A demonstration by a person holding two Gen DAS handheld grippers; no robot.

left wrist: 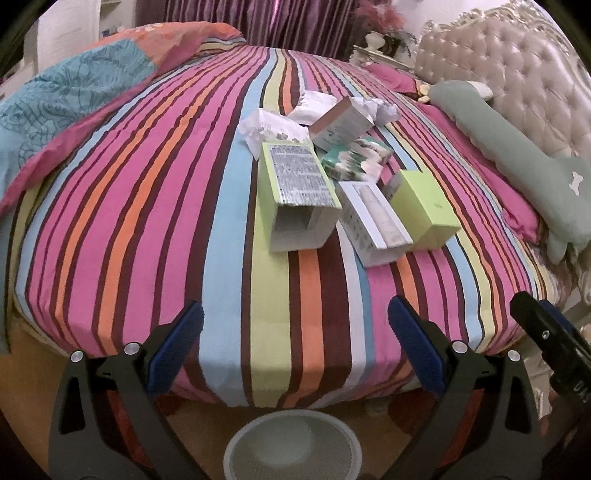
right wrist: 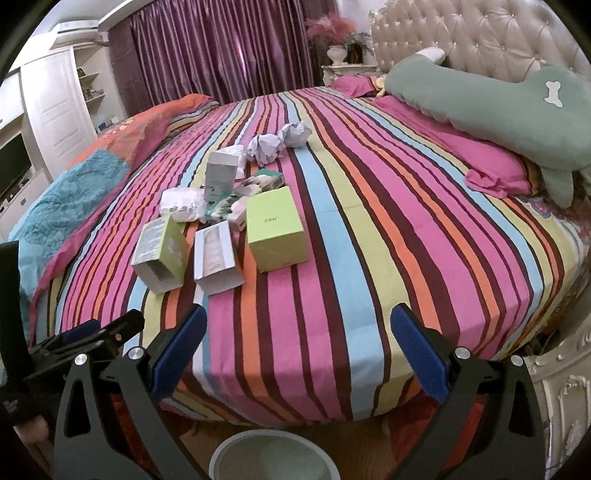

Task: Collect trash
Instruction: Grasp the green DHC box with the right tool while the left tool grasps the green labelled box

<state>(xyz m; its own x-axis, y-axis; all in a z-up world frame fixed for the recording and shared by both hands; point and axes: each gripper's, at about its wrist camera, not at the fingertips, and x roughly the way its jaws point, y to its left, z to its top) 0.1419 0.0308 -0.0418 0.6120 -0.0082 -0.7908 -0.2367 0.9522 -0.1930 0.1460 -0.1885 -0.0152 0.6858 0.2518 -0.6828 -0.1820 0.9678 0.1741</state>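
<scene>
Directly below both cameras, on the floor at the foot of the bed, stands a round pale wastebasket (left wrist: 292,445); only its rim and pale inside are in view, and no contents can be made out in it. Left gripper (left wrist: 295,350) hangs above that basket with its jaws spread wide and nothing between the blue pads (left wrist: 176,347). Right gripper (right wrist: 298,350) is in the same condition: jaws wide apart, empty, just beside the left one, whose black frame shows at the lower left of the right wrist view. Trash lies in one cluster on the striped bedspread (left wrist: 155,206), well ahead of both sets of jaws and apart from them. Nearest the jaws is an open-ended green carton (left wrist: 295,192) lying on its side, its hollow inside facing the camera and empty. Just beside it lies a white carton (left wrist: 373,221), also on its side, touching a closed lime-green box (right wrist: 277,229). Behind these lie a teal printed packet (left wrist: 354,157), a grey-white box (right wrist: 220,173) tilted on the pile, a white wrapper (right wrist: 183,205), and two crumpled paper balls (right wrist: 280,142) farthest back. A green plush cushion (right wrist: 498,107) rests by the tufted headboard (right wrist: 480,33).
</scene>
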